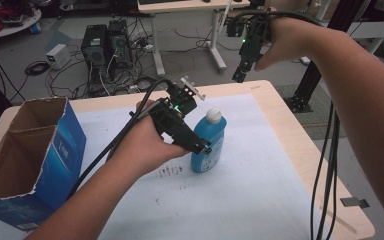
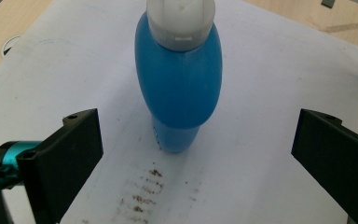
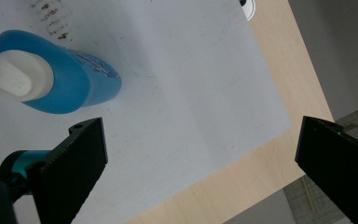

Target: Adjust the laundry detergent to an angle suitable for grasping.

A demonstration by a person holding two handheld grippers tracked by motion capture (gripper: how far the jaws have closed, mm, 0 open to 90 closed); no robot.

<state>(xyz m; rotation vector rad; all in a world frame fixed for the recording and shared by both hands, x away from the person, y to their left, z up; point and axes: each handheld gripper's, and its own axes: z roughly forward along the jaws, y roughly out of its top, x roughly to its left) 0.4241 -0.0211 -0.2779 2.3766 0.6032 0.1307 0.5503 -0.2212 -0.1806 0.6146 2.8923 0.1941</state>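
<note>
Left gripper (image 1: 200, 145) spread wide, blue plastic bottle (image 2: 179, 88) upright dead ahead between its jaws; looks smooth, slippery, top-heavy, so pinch mid-body under the white cap (image 2: 181, 21).

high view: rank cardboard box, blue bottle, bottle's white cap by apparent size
1. cardboard box, though it sits nearer the camera, which inflates it.
2. blue bottle.
3. white cap, clearly the smallest.

Beyond the wooden table (image 1: 290, 125), computer towers (image 1: 105, 45) and tangled cables (image 1: 80, 80) crowd the grey floor (image 1: 190, 55).
</note>
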